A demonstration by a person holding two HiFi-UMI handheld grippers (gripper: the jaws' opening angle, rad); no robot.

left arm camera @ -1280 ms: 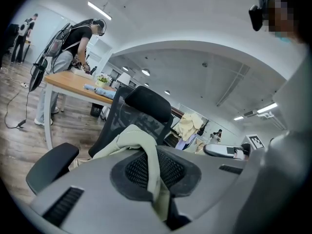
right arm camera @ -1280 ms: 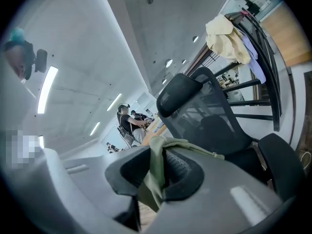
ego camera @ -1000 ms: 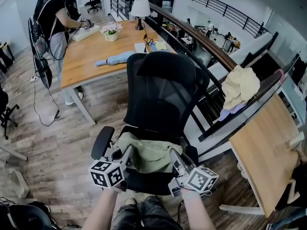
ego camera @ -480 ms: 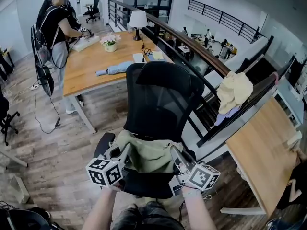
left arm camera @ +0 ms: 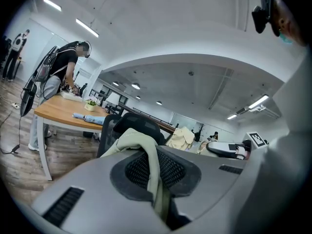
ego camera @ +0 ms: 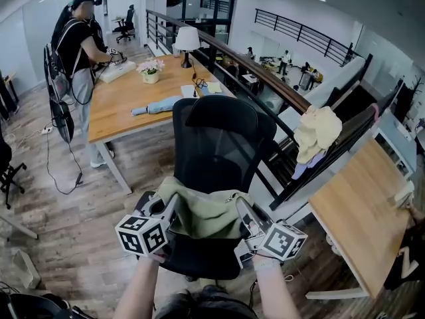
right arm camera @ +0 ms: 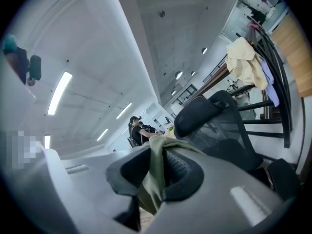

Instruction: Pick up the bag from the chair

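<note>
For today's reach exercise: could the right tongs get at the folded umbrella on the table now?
Probably not: the right tongs are shut on the bag, and the chair stands between.

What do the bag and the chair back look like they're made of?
Bag: soft olive cloth with a matte finish, probably cotton or canvas. It creases and sags limply where it is held.
Chair back: black mesh, likely synthetic, stretched on a dark frame. The weave looks partly see-through.

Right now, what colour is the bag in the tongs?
Pale olive green; the bag shows best in the head view.
</note>
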